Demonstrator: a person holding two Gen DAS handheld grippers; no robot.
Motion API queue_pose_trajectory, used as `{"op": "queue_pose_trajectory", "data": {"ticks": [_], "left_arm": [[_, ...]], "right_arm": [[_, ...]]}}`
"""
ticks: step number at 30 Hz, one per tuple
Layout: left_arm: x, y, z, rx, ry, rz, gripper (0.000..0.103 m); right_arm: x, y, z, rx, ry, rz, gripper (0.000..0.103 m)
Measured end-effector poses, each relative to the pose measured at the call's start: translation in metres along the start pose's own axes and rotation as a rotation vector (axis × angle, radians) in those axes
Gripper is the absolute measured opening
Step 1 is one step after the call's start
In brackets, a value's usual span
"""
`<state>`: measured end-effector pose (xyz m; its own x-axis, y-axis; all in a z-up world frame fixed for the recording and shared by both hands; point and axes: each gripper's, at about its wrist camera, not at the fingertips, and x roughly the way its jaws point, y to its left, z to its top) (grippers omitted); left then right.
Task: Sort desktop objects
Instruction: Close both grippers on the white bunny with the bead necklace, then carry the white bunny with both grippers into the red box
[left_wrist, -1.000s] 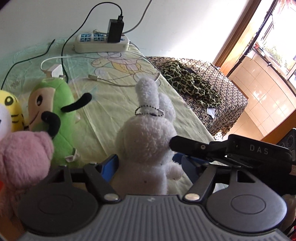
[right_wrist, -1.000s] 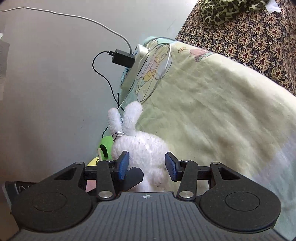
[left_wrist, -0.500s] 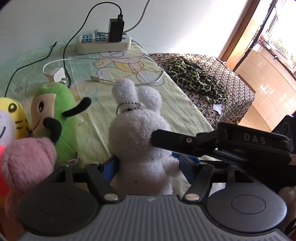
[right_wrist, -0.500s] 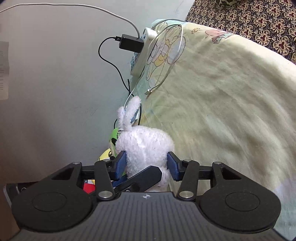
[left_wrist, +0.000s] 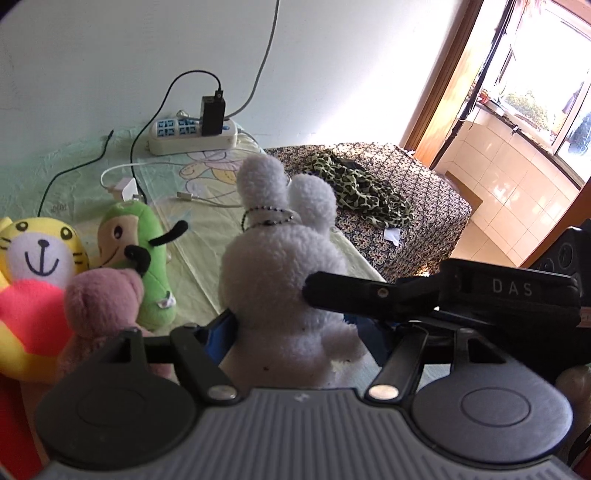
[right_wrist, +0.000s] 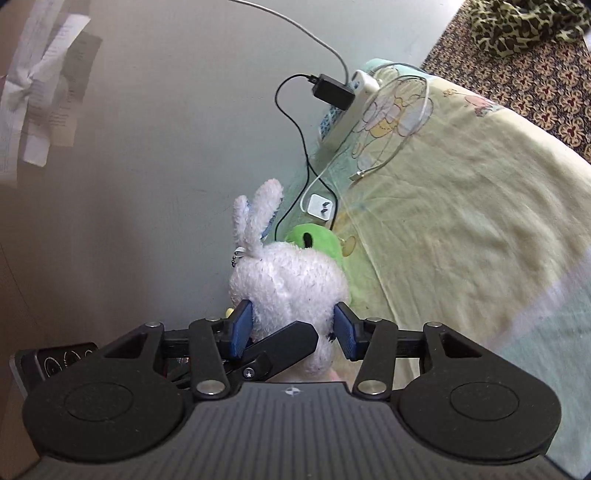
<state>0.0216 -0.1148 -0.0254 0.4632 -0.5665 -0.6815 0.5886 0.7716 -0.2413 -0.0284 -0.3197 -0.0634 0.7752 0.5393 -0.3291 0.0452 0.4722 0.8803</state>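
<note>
bunny: white plush rabbit (left_wrist: 284, 280), sitting on the near edge of the yellow-green cloth (right_wrist: 461, 221), ears up, small bead chain round the base of the ears.
how it'll handle: my guess is super light and squishy, nothing to break, but the fluff compresses a lot so a shallow pinch could slide off. Go for the fat middle of the body, not the ears or the chain.
left gripper (left_wrist: 295, 332): blue pads on either side of the bunny's lower body, looks clamped on it, though the right pad is mostly hidden.
right gripper (right_wrist: 291, 326): also has the bunny between its blue pads, both touching the fur, so I'd call that gripping too.
neighbours: green plush (left_wrist: 136, 254), pink plush (left_wrist: 103, 310) and yellow tiger plush (left_wrist: 37, 258) are lined up just left of it.
further out: power strip (left_wrist: 192, 136) with black adapter at the far wall, white charger and cables between.
left view only: the whole toy row, plus a leopard-print cloth (left_wrist: 354, 184) on the patterned surface far right.
right view only: both pads actually on the bunny, and papers on the wall.
</note>
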Motion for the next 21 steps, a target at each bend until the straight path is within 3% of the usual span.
{"op": "queue_pose_trajectory", "data": {"ticks": [4, 12, 21], "left_arm": [[-0.041, 0.008, -0.007, 0.02, -0.074, 0.009, 0.07], [-0.136, 0.069, -0.023, 0.0, -0.216, 0.09, 0.07], [-0.205, 0.149, -0.051, -0.055, -0.27, 0.211, 0.07]], "right_arm": [[-0.001, 0.036, -0.016, -0.055, -0.017, 0.032, 0.051], [0.041, 0.117, -0.057, -0.159, 0.021, 0.133, 0.051], [0.115, 0.172, -0.109, -0.207, 0.11, 0.199, 0.051]]}}
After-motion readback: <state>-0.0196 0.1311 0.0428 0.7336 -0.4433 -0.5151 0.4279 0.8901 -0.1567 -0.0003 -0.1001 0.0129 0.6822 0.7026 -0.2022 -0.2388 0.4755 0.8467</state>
